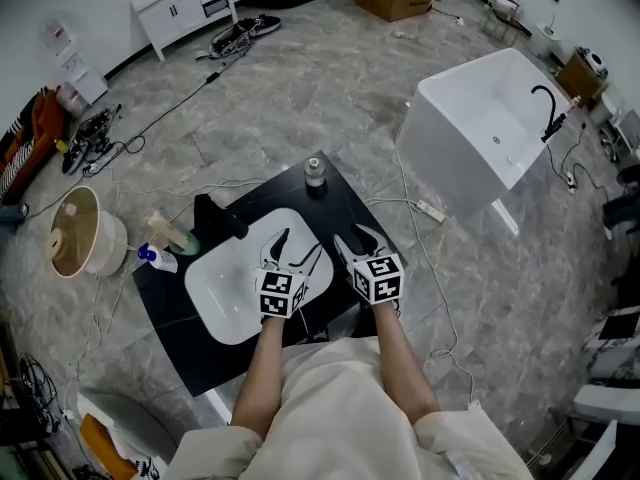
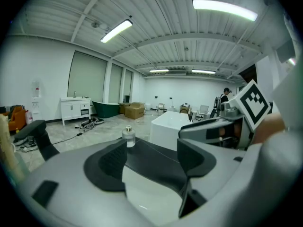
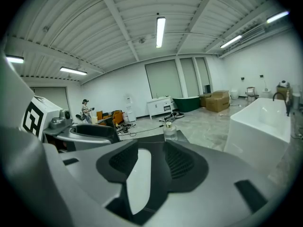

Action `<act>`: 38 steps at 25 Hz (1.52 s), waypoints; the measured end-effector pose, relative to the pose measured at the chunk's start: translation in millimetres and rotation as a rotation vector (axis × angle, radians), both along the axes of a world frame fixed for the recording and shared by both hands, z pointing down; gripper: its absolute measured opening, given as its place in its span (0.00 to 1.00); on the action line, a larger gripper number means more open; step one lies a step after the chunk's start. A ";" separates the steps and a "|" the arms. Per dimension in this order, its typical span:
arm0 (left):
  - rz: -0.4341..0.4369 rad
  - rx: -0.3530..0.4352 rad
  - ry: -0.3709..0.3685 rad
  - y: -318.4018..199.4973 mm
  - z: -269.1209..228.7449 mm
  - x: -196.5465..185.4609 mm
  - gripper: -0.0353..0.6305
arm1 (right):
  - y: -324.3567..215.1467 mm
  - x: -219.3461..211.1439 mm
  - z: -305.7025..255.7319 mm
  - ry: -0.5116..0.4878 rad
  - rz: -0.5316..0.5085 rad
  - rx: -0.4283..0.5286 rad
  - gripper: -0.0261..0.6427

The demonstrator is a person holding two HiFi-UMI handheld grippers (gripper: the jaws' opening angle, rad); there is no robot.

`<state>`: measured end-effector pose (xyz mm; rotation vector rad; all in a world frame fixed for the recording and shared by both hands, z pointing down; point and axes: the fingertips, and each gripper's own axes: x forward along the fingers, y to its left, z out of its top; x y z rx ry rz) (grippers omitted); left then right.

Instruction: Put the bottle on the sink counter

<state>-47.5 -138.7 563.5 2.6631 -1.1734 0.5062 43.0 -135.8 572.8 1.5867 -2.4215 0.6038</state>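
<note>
Clear squat bottle, pale-capped, stands upright on the black counter; left tool and right tool gape empty.

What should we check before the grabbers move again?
1. Bottle standing upright on the black counter: ok.
2. Left gripper jaws apart, nothing between them: ok.
3. Right gripper jaws apart, nothing between them: ok.
4. Both grippers apart from the bottle, not touching it: ok.
5. Bottle far enough in from the counter's far edge: cannot tell.
</note>
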 end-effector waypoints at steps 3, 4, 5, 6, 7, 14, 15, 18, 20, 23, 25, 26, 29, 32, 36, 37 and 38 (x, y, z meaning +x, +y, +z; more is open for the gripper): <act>0.004 -0.009 0.003 2.2 4.4 -3.2 0.54 | 3.4 -4.8 0.1 0.012 -0.008 0.003 0.31; 0.005 -0.010 0.007 2.9 4.9 -3.8 0.54 | 4.9 -5.7 0.7 0.013 -0.007 0.002 0.31; 0.004 -0.010 0.010 3.6 5.0 -4.4 0.52 | 6.2 -6.3 1.5 0.012 -0.006 0.001 0.31; 0.003 -0.008 0.011 4.2 5.0 -5.4 0.50 | 7.5 -7.1 2.4 0.009 -0.004 0.000 0.30; 0.001 -0.006 0.012 4.6 5.1 -6.5 0.48 | 8.8 -7.9 3.3 0.006 -0.003 -0.001 0.29; -0.002 0.004 0.029 8.6 5.3 -10.6 0.32 | 15.4 -8.2 5.4 0.006 0.013 -0.006 0.20; -0.004 0.006 0.031 8.7 5.7 -11.4 0.29 | 16.2 -8.3 6.2 0.008 0.015 -0.008 0.19; -0.006 0.010 0.038 8.6 5.0 -13.3 0.22 | 18.0 -8.7 8.2 0.004 0.025 -0.014 0.15; -0.007 0.012 0.044 8.1 3.9 -14.9 0.18 | 18.6 -9.0 9.2 -0.004 0.032 -0.018 0.12; -0.015 0.012 0.050 6.6 4.8 -17.6 0.14 | 18.7 -8.8 9.9 -0.014 0.043 -0.019 0.09; -0.020 0.013 0.055 5.9 5.4 -18.3 0.11 | 18.7 -8.8 10.0 -0.012 0.045 -0.018 0.08; -0.020 0.013 0.058 6.0 5.3 -18.0 0.10 | 19.1 -8.6 9.9 -0.011 0.046 -0.018 0.07; -0.014 0.001 0.070 5.7 5.7 -16.0 0.06 | 20.4 -7.4 10.7 -0.008 0.049 -0.025 0.06; -0.023 -0.016 0.076 3.3 8.7 -18.2 0.06 | 19.9 -7.8 13.5 -0.001 0.045 -0.038 0.05; -0.020 -0.028 0.058 4.5 14.9 -20.5 0.06 | 20.4 -7.4 17.2 0.020 0.052 -0.051 0.05; -0.019 -0.031 0.053 4.4 16.7 -20.6 0.06 | 20.2 -7.3 18.3 0.024 0.053 -0.054 0.05; -0.018 -0.034 0.048 4.1 17.9 -20.6 0.06 | 19.8 -7.4 18.9 0.028 0.053 -0.056 0.05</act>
